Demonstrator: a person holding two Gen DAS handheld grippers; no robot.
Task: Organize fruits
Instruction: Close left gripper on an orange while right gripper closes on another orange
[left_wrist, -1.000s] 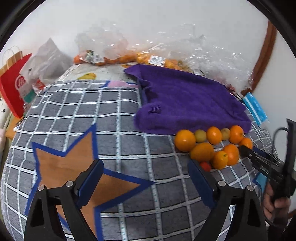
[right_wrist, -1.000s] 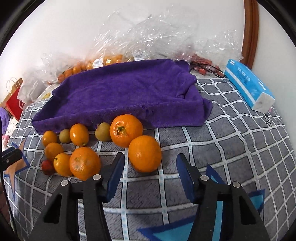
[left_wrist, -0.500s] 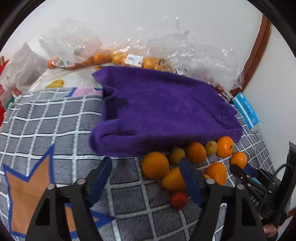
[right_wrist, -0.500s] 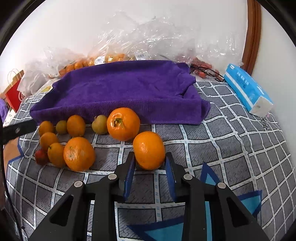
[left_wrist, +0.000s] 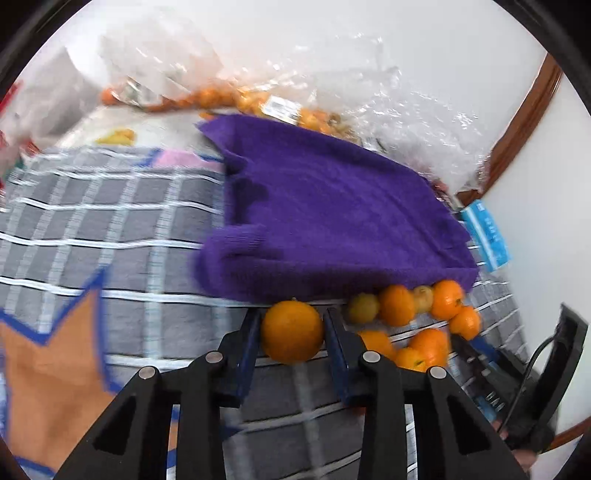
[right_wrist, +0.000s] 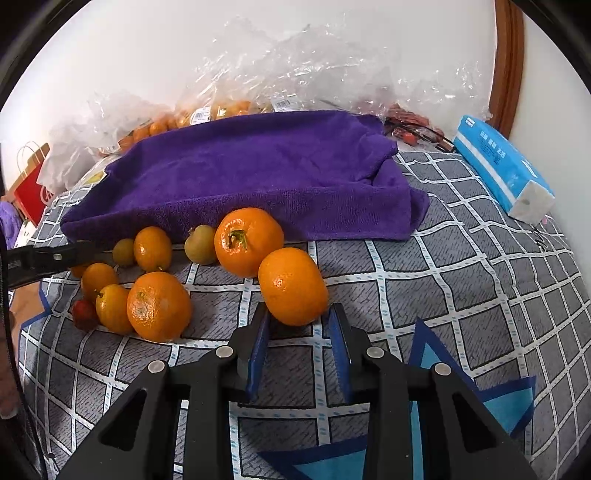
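The left wrist view is motion-blurred, yet its left gripper (left_wrist: 292, 328), whose jaws have just been closing, pinches a round orange (left_wrist: 292, 331) at the purple towel's (left_wrist: 332, 221) near edge. Only the right wrist view shows the right gripper (right_wrist: 297, 334) clamped on the nearest orange mandarin (right_wrist: 292, 286) on the grey checked cloth (right_wrist: 461, 280); the small red fruit (right_wrist: 83, 314) sits half hidden behind the other citrus.

Even, bright, diffuse light in both views; shadows under the fruit are soft and short. Left wrist view is motion-blurred, worst across the checked cover (left_wrist: 110, 229) at left, while the right wrist view is sharp. Strong fisheye bowing and black corner vignette; specular glare on the plastic wrap (right_wrist: 295, 62).
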